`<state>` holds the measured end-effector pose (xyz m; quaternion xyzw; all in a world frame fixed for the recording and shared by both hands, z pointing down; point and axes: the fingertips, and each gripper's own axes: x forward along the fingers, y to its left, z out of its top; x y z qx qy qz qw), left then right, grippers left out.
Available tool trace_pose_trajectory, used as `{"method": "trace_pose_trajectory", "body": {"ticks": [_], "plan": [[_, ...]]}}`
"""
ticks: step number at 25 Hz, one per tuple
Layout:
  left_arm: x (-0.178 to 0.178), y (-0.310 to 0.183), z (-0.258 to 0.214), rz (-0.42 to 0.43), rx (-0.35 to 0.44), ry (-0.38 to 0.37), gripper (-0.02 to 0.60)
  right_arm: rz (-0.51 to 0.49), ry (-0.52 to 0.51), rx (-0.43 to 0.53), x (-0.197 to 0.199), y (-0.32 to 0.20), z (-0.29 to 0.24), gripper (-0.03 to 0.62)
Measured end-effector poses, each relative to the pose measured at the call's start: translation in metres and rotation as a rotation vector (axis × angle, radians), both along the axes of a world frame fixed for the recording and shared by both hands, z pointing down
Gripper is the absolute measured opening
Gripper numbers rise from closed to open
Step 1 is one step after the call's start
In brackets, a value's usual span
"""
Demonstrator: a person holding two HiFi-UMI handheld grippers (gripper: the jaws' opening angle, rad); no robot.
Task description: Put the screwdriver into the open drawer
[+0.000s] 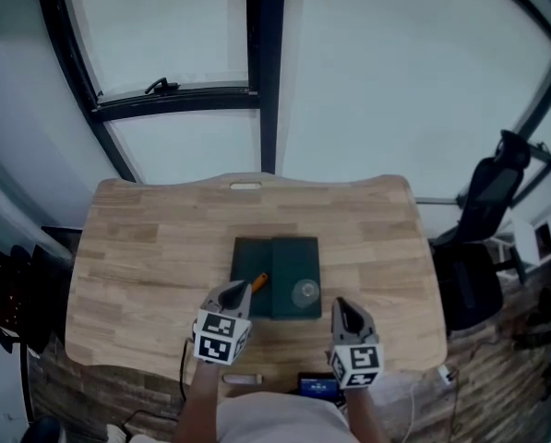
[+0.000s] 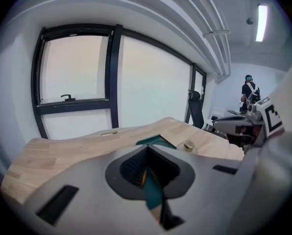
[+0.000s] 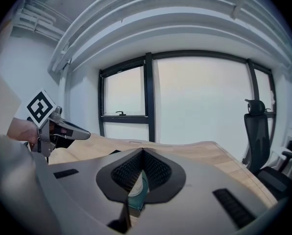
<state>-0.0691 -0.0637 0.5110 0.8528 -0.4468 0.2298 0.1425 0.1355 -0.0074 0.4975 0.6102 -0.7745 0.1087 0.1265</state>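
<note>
A dark green box (image 1: 289, 257) lies flat in the middle of the wooden desk (image 1: 146, 247), with a seam down its top. An orange screwdriver handle (image 1: 259, 281) rests on its near left part. It shows as an orange sliver (image 2: 144, 177) between the jaws in the left gripper view. My left gripper (image 1: 235, 293) hovers just in front of the handle, shut, with nothing seen clamped. My right gripper (image 1: 346, 312) hangs shut and empty off the box's near right corner. A clear round disc with a brass knob (image 2: 189, 145) sits on the box's right half. I cannot make out a drawer opening.
A dark phone-like device (image 1: 318, 386) and a small pale object (image 1: 243, 377) lie at the desk's near edge. A black office chair (image 1: 492, 192) stands at the right. Windows rise behind the desk. A person (image 2: 248, 89) stands far off in the left gripper view.
</note>
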Motion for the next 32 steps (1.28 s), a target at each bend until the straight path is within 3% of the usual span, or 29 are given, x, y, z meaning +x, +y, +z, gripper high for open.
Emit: {"method": "trace_pose_trajectory", "body": {"ticks": [8, 20, 32], "plan": [[-0.002, 0.008, -0.030, -0.009, 0.120, 0.031, 0.000, 0.019, 0.027, 0.058, 0.000, 0.009, -0.021, -0.004], [-0.006, 0.026, -0.039, 0.000, 0.131, 0.069, 0.000, 0.039, 0.041, 0.092, 0.001, 0.029, -0.028, -0.005], [-0.017, 0.037, -0.038, -0.010, 0.135, 0.052, 0.000, 0.042, 0.058, 0.087, -0.003, 0.039, -0.027, -0.003]]}}
